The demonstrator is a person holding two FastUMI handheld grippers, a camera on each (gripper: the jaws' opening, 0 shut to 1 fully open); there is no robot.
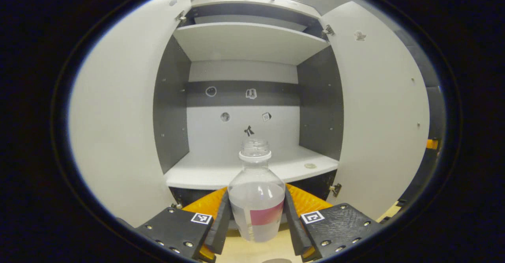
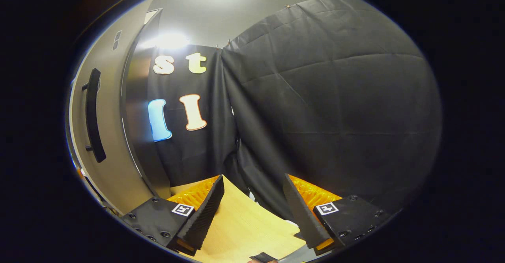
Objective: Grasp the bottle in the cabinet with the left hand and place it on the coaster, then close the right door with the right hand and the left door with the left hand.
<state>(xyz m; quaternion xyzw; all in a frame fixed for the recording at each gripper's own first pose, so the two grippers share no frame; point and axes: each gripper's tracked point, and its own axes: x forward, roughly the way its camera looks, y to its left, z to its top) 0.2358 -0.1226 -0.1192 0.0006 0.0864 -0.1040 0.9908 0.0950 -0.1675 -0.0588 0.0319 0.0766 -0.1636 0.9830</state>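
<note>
bottle (image 1: 256,200): clear, colourless liquid inside, pink-red label band
cabinet doors (image 1: 118,137): plain white inside
cabinet side walls (image 1: 170,109): dark grey
cabinet shelves (image 1: 221,172): white
back panel (image 1: 240,93): white with a dark grey band
table (image 2: 240,223): light wood
door handle (image 2: 92,113): black, on grey

In the left gripper view the bottle (image 1: 256,200) stands upright between the left gripper (image 1: 256,221) fingers, before the cabinet (image 1: 244,97). The left door (image 1: 118,129) stands open at nine o'clock, the right door (image 1: 378,113) at three. In the right gripper view a door with a handle (image 2: 94,115) lies at nine o'clock, the table (image 2: 244,227) at six.
</note>
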